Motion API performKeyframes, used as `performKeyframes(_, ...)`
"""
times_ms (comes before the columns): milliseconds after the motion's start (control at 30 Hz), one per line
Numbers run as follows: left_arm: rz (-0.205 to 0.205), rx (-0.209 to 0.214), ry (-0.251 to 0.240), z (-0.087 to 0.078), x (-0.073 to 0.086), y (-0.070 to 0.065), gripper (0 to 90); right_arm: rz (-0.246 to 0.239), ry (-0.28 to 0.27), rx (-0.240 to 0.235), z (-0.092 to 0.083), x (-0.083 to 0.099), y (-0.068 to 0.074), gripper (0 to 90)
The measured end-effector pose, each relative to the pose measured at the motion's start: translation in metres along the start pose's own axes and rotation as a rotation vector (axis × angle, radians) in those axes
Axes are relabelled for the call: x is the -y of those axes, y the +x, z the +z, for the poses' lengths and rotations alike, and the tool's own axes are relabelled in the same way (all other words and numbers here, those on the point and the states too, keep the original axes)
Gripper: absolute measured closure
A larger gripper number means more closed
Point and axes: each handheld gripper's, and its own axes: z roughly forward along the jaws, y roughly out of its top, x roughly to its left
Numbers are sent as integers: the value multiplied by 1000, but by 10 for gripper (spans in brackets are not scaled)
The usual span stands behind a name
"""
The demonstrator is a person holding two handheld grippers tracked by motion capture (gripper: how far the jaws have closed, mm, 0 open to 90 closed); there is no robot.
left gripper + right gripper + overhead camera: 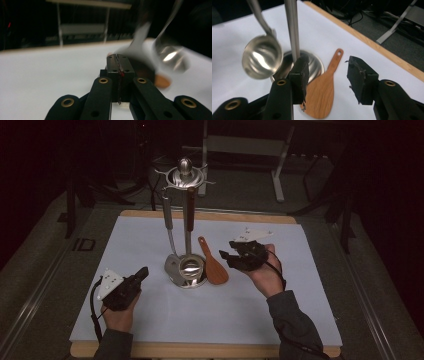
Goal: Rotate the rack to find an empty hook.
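Your claws flank the utensil stand [186, 220], with the wooden spatula [214, 263] lying at its base.

High view: your left claw [141, 273] sits left of the stand, your right claw [228, 256] just right of the spatula, above the surface [150, 320]. Left claw view: your left claw [117, 60] is pressed together on nothing, the stand's blurred ladle [171, 56] to its right. Right claw view: your right claw [327, 72] is spread, empty, above the spatula [322, 95], which touches the stand's base [314, 63].
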Motion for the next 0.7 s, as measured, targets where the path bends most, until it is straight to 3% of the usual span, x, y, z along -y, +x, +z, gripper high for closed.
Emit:
performKeyframes(200, 37, 35, -163, -10, -50, -19, 900, 2, 32, -15, 9, 15, 3, 506)
performKeyframes(333, 66, 47, -244, -10, -83, -27, 900, 10, 43, -22, 15, 23, 4, 503)
performKeyframes(467, 96, 50, -301, -6, -112, -33, 900, 26, 45, -26, 17, 29, 3, 502)
performKeyframes(700, 114, 46, -374, 5, -154, -40, 900, 40, 56, -27, 17, 37, -1, 502)
